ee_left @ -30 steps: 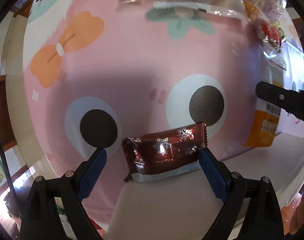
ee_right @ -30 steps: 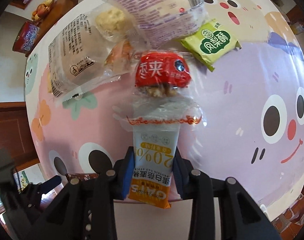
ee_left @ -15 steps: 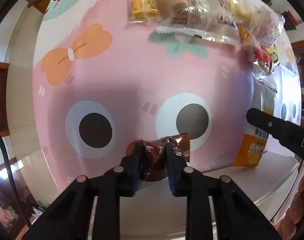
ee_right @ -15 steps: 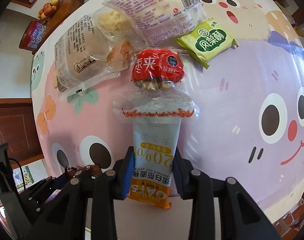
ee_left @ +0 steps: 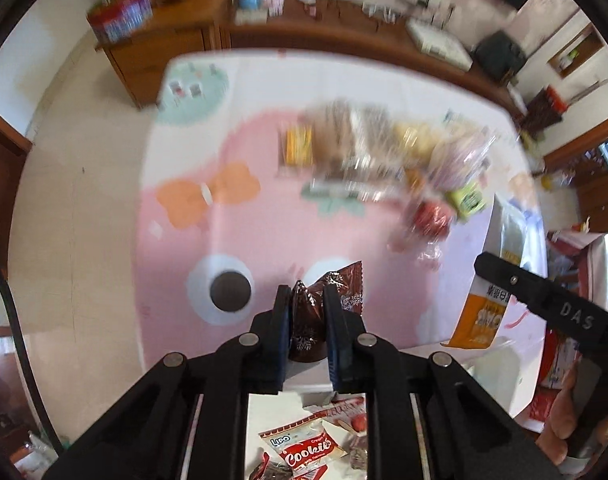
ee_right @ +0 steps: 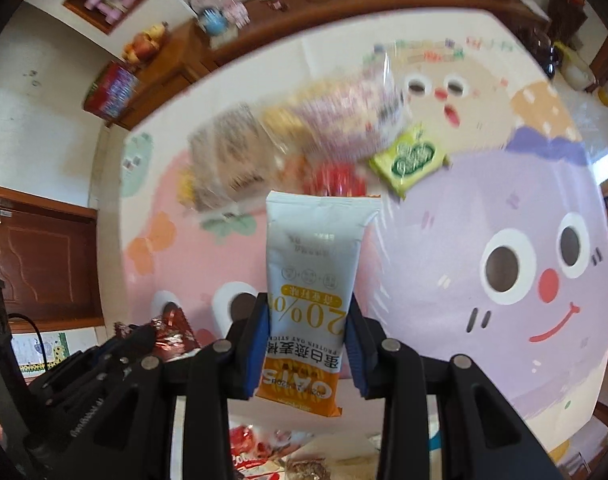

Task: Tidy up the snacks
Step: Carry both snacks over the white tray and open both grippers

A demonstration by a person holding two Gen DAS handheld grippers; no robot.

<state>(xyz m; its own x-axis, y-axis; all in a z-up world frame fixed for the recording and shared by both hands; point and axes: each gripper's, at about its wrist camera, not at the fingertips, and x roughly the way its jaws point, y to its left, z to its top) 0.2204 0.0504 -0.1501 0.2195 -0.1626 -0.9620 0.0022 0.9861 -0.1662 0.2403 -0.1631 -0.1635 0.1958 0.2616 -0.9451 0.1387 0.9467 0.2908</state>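
Note:
My left gripper [ee_left: 306, 300] is shut on a brown foil snack packet [ee_left: 316, 312] and holds it up above the table's near edge. My right gripper [ee_right: 309, 312] is shut on a white and orange oat stick pack [ee_right: 310, 292], lifted off the table; the pack also shows in the left wrist view [ee_left: 482, 312]. Below the grippers lies a container with snack packets, among them a red and white Cookies pack [ee_left: 304, 446]. A blurred pile of bagged snacks [ee_left: 376, 152] lies on the far part of the cartoon tablecloth [ee_left: 264, 232].
A green packet [ee_right: 410, 158] and a red packet [ee_left: 430, 218] lie by the pile. A wooden sideboard [ee_left: 344, 40] with small items runs behind the table. A wooden cabinet [ee_right: 40, 256] stands at the left.
Both grippers have risen and pulled back from the table, each carrying its packet. The oat stick pack has come clear of the red packet. The left gripper closed on the brown packet one second ago.

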